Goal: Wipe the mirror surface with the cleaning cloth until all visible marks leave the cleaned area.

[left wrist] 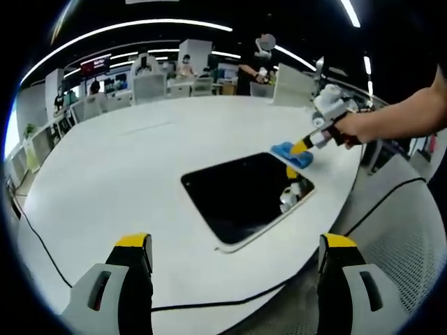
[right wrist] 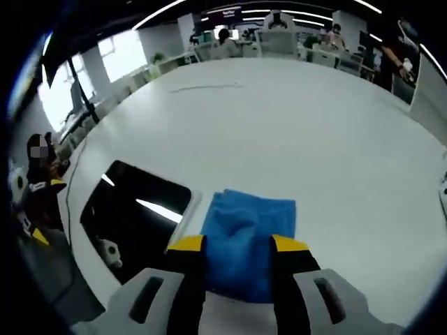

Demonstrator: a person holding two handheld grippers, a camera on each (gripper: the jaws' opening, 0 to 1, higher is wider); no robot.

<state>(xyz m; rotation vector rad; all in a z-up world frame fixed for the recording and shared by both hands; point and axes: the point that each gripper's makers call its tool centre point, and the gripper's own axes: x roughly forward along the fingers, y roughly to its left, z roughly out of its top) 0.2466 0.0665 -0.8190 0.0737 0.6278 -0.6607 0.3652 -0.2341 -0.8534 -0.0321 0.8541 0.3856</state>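
Observation:
A dark rectangular mirror (left wrist: pixel 241 195) with a pale rim lies flat on the white table, near its edge. The blue cleaning cloth (left wrist: pixel 293 155) rests on the table at the mirror's far corner. My right gripper (left wrist: pixel 302 147), held by a person's hand (left wrist: pixel 356 129), comes in from the right with its tips on the cloth. In the right gripper view the cloth (right wrist: pixel 248 234) is bunched between the yellow-tipped jaws of the right gripper (right wrist: pixel 239 244), just right of the mirror (right wrist: pixel 133 213). My left gripper (left wrist: pixel 236 243) hovers open in front of the mirror, holding nothing.
The large white round table (left wrist: pixel 126 167) spreads behind the mirror. A black cable (left wrist: pixel 209 304) runs along its near edge. Office chairs, desks and people (left wrist: pixel 185 66) stand far behind. A thin line mark (right wrist: pixel 206 87) lies on the far tabletop.

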